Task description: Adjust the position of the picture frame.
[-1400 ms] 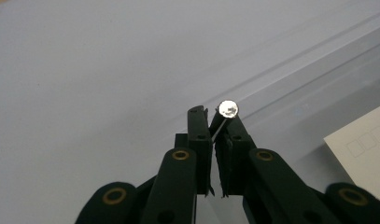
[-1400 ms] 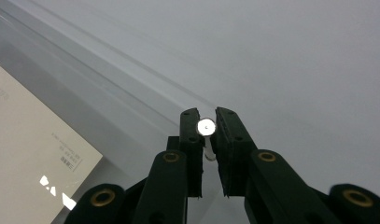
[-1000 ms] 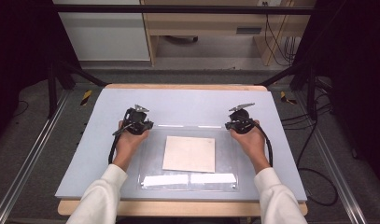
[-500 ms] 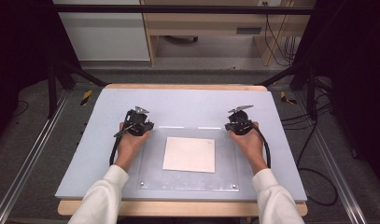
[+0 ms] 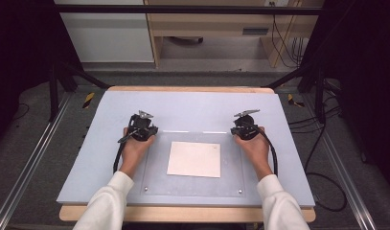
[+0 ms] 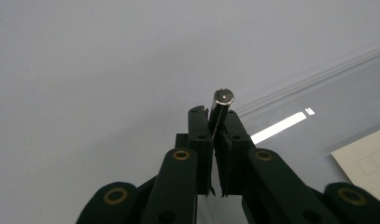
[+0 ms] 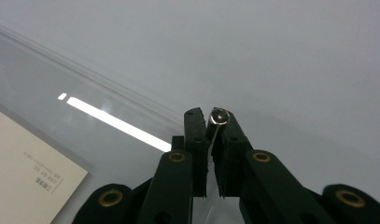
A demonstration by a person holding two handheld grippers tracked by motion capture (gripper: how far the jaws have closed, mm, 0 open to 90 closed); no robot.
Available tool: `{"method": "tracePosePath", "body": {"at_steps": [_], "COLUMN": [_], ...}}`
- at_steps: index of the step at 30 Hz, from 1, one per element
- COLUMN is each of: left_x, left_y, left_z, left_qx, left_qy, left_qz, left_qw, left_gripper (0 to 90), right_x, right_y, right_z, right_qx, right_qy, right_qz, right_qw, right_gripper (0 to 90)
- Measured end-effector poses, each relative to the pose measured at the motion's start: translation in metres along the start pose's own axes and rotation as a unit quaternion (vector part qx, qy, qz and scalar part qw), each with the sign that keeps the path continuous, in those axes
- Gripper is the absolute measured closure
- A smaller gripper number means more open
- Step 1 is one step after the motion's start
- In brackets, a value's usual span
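Now | left tongs (image 6: 215, 140) clamp corner stud (image 6: 223, 97) | right tongs (image 7: 210, 140) clamp far-right stud (image 7: 219, 115) | clear panel (image 5: 154, 177) flat

Small printed lines on cream sheet (image 7: 33, 186), lower left of right gripper (image 7: 214, 122) tips, too blurred to read. Faint empty boxes on same sheet right of left gripper (image 6: 219, 114); no legible txt.
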State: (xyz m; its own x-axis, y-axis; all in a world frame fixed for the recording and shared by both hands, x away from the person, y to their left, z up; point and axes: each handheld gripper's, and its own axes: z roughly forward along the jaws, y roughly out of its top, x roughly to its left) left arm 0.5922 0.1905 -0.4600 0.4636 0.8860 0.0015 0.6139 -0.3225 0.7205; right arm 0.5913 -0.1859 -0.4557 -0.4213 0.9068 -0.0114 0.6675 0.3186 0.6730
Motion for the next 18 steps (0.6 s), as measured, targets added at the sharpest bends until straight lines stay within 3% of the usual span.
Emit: {"method": "tracePosePath", "body": {"at_steps": [18], "left_x": [-0.0005], "left_y": [-0.0021], "left_z": [0.0004], "left_qx": [-0.005], "left_qy": [0.003], "left_qz": [-0.006], "left_qw": [1.0000], "left_gripper": [84.4], "right_x": [-0.0004], "right_y": [-0.0065], "right_z": [0.0012], "right_qx": [-0.022], "right_qy": [0.001], "right_qz": [-0.002], "right_qw": [0.9997], "right_gripper": [83.6]}}
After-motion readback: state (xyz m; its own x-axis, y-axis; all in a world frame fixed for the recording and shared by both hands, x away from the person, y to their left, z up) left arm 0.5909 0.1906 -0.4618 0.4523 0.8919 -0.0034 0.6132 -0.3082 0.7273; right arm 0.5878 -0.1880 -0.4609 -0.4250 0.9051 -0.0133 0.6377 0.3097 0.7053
